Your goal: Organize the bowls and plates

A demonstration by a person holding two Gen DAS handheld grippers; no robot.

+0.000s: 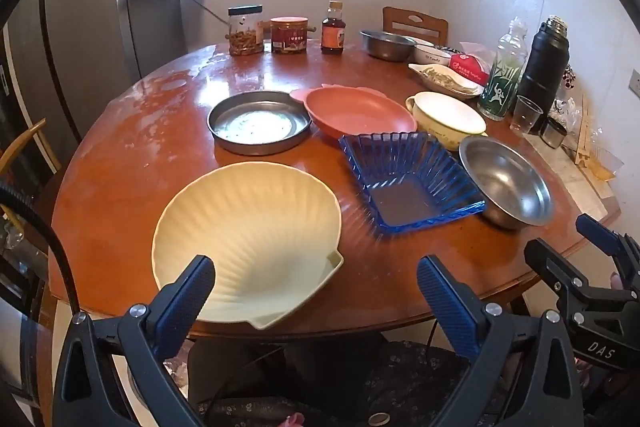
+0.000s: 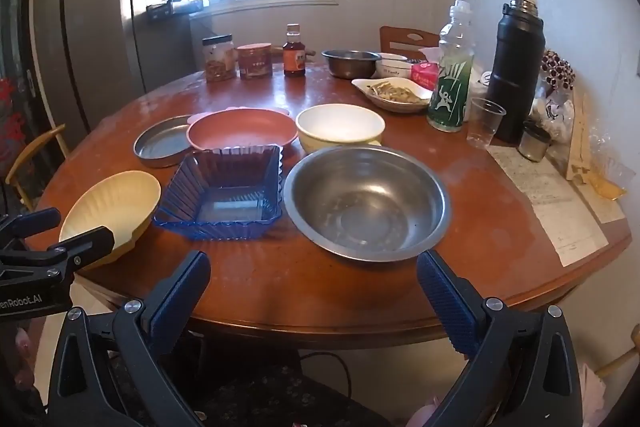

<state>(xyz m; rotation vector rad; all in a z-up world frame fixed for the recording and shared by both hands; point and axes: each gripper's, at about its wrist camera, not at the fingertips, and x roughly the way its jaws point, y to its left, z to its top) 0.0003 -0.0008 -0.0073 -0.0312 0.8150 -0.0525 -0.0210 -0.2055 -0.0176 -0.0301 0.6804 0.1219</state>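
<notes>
Both grippers spread wide and empty before the dishes on the table [image 2: 280, 283].
My right gripper [image 2: 314, 291] faces the steel bowl [image 2: 366, 203] at 12 o'clock; my left gripper [image 1: 316, 293] overlaps the shell plate [image 1: 248, 239]: pinch one rim squarely.

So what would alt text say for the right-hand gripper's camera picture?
Open right gripper hangs at the near edge of a round wooden table, facing a steel bowl. Left of that sit a blue ribbed dish and a cream shell plate; more dishes and bottles stand behind.
</notes>
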